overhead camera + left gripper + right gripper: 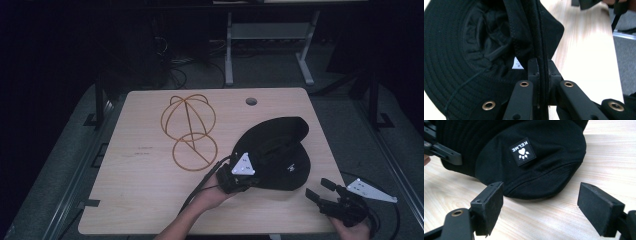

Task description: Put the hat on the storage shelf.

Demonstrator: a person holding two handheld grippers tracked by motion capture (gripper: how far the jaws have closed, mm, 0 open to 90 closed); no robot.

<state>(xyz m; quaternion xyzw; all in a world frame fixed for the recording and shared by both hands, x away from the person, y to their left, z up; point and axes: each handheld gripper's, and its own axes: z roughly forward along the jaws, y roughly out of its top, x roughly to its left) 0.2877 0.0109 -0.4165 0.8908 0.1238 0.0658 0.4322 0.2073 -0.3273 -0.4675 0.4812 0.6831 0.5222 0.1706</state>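
- Wooden desk [140, 200] holds one black hat [280, 150] and one wire hat frame [189, 131], apart.
- Left gripper [541, 72] jaws pinch the hat brim.
- Right gripper [540, 207] jaws spread, empty.

Hat [280, 150] on bench [145, 200], right half, toward near edge. Wire frame [189, 131] left of hat, nearer far edge. My left gripper [239, 176] at hat's near-left rim; my right gripper [320, 189] at near-right corner, just beside hat.
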